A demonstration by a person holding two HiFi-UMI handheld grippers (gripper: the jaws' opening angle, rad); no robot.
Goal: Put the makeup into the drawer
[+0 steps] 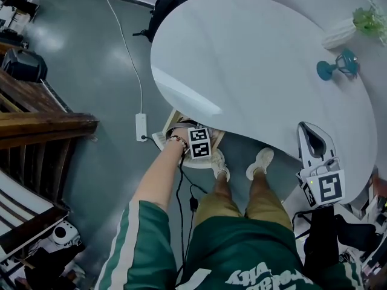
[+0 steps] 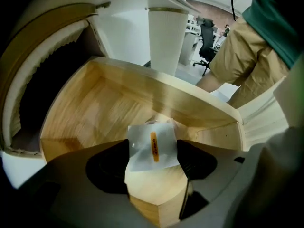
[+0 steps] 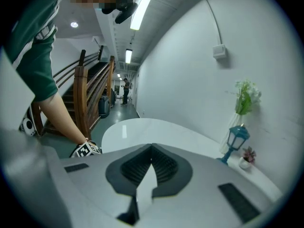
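Reaching below the bench point(image 1: 254, 65), the left hand-held gripper point(image 2: 153, 144) points steeply down and pinches a white sachet point(image 2: 154, 152) across its width. The sachet hangs over the near edge of the open wooden drawer point(image 2: 95, 103), apparently lined up for a drop onto the bare floor inside, and is not yet released. The right hand-held gripper point(image 3: 151, 156), jaws pressed together and empty, idles above the bench, clear of the reaching arm.

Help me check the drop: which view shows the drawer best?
The left gripper view: it looks straight into the drawer, showing its wooden floor and walls. The head view catches only a corner beneath the table; the right gripper view shows none.
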